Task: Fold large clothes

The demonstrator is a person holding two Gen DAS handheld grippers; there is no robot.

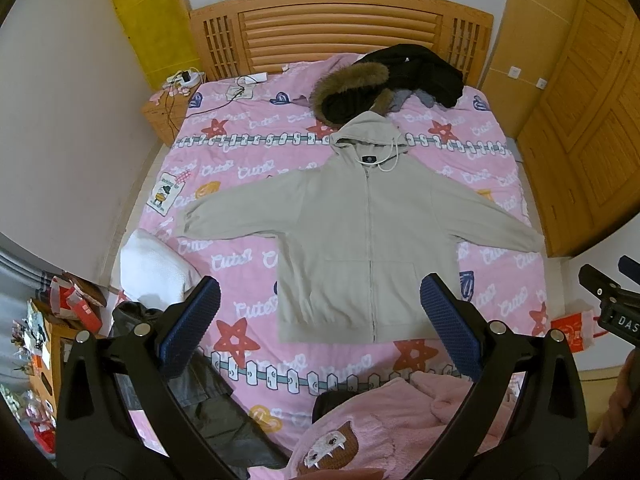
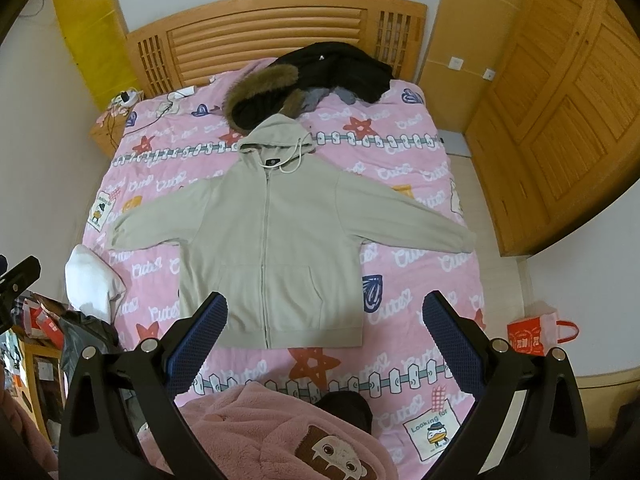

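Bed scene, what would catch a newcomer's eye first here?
A beige zip hoodie lies flat with sleeves spread across the middle of the pink patterned bedspread. Behind its hood, a black fur-trimmed coat is heaped near the wooden headboard. Both grippers, left and right, hover open above the near end.

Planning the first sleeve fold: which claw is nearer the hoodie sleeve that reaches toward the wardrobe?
Right. The right claw hovers over the hem, nearer that sleeve; the left claw hangs further toward the other sleeve.

Black fur-trimmed coat [image 1: 394,80] partly covered by hoodie [image 1: 360,240] hood; pink plush garment [image 2: 280,436] cut by lower edge; sheet print illegible.
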